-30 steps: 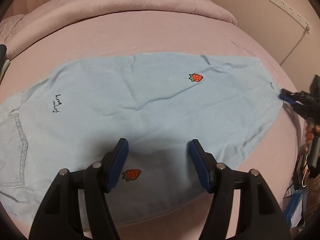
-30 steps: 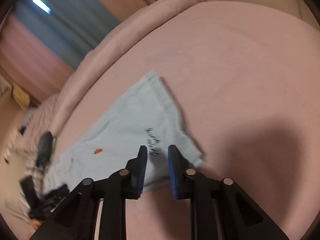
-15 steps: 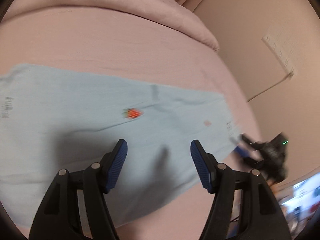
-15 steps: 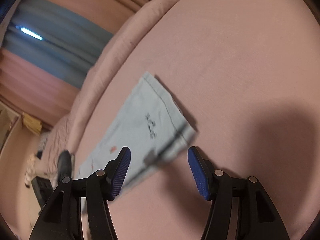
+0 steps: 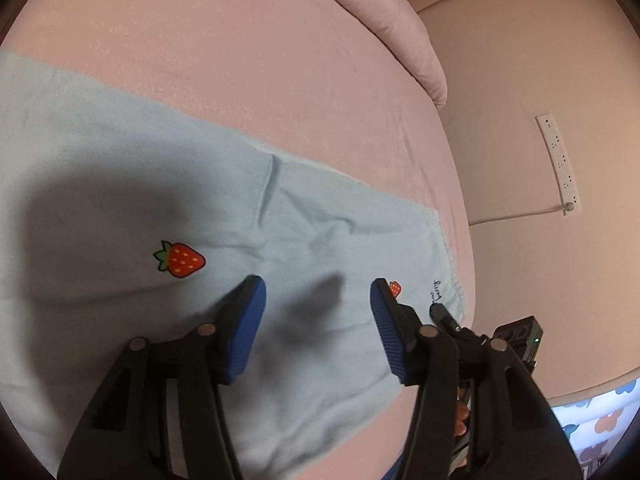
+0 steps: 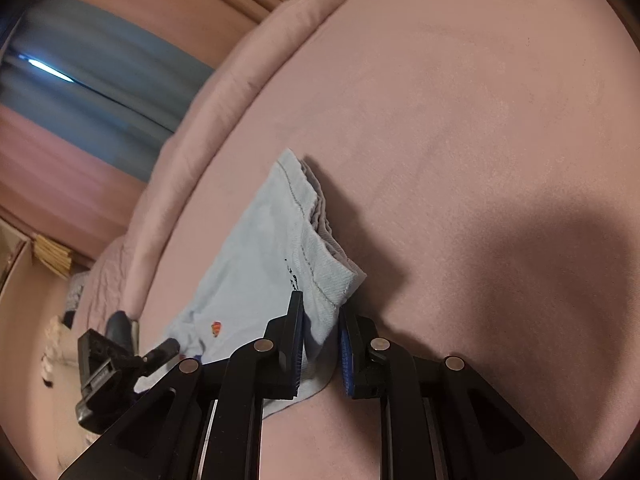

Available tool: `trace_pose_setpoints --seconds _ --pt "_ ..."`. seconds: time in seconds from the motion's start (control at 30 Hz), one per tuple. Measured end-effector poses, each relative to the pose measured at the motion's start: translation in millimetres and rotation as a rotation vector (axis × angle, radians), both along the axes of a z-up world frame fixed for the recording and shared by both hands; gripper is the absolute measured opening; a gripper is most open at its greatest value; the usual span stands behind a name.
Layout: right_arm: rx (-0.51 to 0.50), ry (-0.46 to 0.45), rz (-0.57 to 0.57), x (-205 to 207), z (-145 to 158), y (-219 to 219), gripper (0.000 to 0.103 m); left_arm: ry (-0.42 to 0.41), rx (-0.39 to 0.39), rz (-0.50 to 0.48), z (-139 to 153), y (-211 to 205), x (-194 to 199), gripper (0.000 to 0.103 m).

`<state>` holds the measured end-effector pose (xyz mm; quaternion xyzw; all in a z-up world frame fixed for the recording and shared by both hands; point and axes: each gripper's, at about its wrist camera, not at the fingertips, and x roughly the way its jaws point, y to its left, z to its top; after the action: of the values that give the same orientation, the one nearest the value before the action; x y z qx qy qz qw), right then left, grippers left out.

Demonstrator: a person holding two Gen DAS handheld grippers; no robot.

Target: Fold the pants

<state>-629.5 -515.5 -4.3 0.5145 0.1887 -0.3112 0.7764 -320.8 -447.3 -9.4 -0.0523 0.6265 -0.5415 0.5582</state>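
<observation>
Now right hand-held gripper (image 6: 320,344) re-clamped on pants (image 6: 256,264) hem, left hand-held gripper (image 5: 316,328) still spread.

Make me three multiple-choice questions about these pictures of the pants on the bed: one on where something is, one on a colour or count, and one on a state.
1. Where does the larger strawberry lie in the left wrist view?
A. left of the left gripper
B. right of it
C. on the bed sheet

2. What colour are the pants?
A. grey
B. light blue
C. pink

3. How does the right gripper stand?
A. wide open above the sheet
B. shut on nothing
C. its jaws around the hem corner

Answers: 1 A, the print sits left of the blue pads. 2 B, the cloth is pale blue on pink bedding. 3 C, cloth runs between the narrowed jaws.
</observation>
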Motion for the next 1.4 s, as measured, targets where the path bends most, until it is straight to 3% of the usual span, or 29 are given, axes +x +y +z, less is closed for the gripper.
trace_pose_setpoints --seconds 0.13,0.23,0.27,0.4,0.47,0.5,0.57,0.63,0.7,0.73,0.77,0.8,0.83,0.93,1.03,1.13,1.27,1.33,1.37,1.4 --pt "-0.120 0.052 0.027 17 34 12 0.018 0.055 -0.010 0.006 1 4 7 0.056" --pt "-0.249 0.093 0.075 35 67 31 0.018 0.113 -0.041 0.042 5 14 15 0.071" --pt "-0.298 0.110 0.097 42 77 40 0.018 0.127 -0.061 0.050 9 20 17 0.080" --pt "-0.475 0.178 0.213 79 103 83 0.018 0.183 -0.184 0.032 35 37 19 0.084" --pt "-0.553 0.195 0.292 97 107 110 0.018 0.217 -0.238 0.029 44 43 22 0.092" --pt "-0.588 0.202 0.329 107 108 123 0.012 0.233 -0.249 0.030 47 43 23 0.094" --pt "-0.621 0.229 0.389 124 104 139 0.005 0.244 -0.237 0.029 46 37 26 0.096" --pt "-0.583 0.266 0.392 128 95 140 0.005 0.238 -0.213 0.058 42 34 29 0.096" --pt "-0.502 0.203 0.355 113 90 130 0.005 0.261 -0.214 0.064 38 38 31 0.096" --pt "-0.465 0.169 0.337 102 87 125 0.011 0.265 -0.216 0.055 34 40 32 0.096" --pt "-0.429 0.153 0.289 87 84 118 0.027 0.257 -0.204 0.051 29 41 33 0.096" --pt "-0.413 0.154 0.236 73 81 112 0.051 0.250 -0.180 0.050 23 42 33 0.096" --pt "-0.409 0.162 0.192 61 79 109 0.060 0.263 -0.162 0.057 15 42 34 0.096" --pt "-0.447 0.256 0.187 62 77 105 0.063 0.289 -0.157 0.073 3 46 33 0.095" --pt "-0.603 0.455 0.260 96 80 124 0.063 0.288 -0.173 0.066 7 50 35 0.095" --pt "-0.792 0.743 0.360 142 63 141 0.063 0.289 -0.182 0.076 7 53 37 0.095" --pt "-0.902 0.951 0.391 174 34 131 0.061 0.295 -0.181 0.083 5 53 40 0.095" --pt "-0.866 0.989 0.389 179 26 112 0.042 0.293 -0.183 0.081 6 52 39 0.095" --pt "-0.826 0.968 0.385 176 26 103 0.022 0.293 -0.185 0.079 7 53 40 0.095" --pt "-0.796 0.939 0.368 171 28 96 0.017 0.294 -0.185 0.080 6 54 40 0.095"
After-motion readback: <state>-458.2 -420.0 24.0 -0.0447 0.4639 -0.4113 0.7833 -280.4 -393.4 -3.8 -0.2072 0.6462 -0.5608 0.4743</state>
